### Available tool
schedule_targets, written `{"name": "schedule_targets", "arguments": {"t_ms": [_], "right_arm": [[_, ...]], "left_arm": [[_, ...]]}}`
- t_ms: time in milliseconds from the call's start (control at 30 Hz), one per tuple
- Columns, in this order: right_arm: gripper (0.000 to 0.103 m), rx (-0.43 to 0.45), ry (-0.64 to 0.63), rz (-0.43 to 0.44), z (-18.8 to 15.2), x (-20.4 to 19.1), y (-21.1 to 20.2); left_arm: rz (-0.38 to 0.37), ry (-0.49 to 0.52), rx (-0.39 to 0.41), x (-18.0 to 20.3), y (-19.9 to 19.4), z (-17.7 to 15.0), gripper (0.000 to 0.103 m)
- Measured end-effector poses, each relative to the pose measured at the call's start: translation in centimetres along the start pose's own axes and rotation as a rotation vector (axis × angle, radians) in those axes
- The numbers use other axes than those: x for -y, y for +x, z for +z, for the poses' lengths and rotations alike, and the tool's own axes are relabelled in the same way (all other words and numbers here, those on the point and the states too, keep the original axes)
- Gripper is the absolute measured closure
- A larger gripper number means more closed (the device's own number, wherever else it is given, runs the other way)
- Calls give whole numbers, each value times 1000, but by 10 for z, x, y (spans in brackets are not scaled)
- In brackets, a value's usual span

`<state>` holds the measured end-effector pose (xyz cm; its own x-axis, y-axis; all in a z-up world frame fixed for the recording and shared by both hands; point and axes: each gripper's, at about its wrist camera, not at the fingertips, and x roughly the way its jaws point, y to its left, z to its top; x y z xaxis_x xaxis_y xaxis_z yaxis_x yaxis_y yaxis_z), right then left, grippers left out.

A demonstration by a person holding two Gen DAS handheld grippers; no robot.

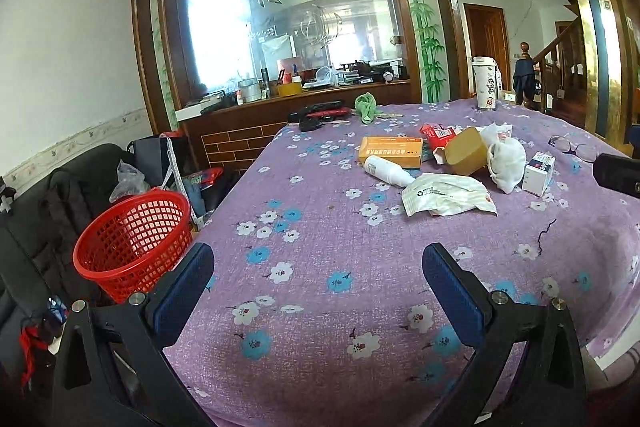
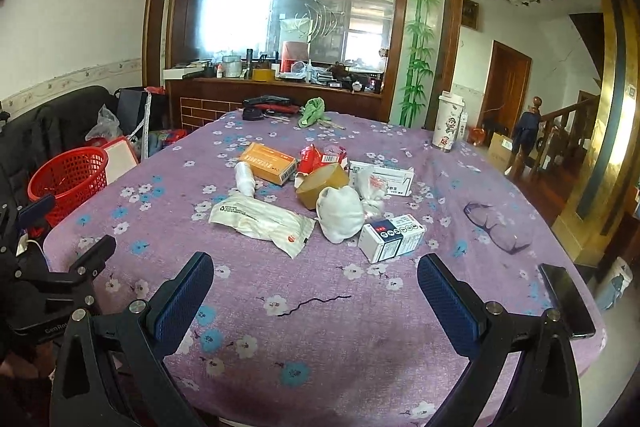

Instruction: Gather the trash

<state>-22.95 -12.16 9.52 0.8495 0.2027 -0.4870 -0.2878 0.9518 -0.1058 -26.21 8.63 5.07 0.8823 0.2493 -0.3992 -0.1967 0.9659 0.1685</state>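
Both claws released, empty: left claw, right claw, over tabletop. Trash pile mid-tabletop incl. orange box, white wrapper. Red basket beside tabletop's left edge.

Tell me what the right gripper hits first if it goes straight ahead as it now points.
Probably the small white box, the nearest of the pile between the open jaws of the right gripper; before it lies only bare cloth. Depth is uncertain.
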Motion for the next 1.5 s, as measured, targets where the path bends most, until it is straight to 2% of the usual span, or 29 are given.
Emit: {"name": "schedule_targets", "arguments": {"t_ms": [1500], "right_arm": [[0, -22, 17, 21, 7, -1, 4]], "left_arm": [[-11, 7, -3, 4, -2, -1, 0]]}}
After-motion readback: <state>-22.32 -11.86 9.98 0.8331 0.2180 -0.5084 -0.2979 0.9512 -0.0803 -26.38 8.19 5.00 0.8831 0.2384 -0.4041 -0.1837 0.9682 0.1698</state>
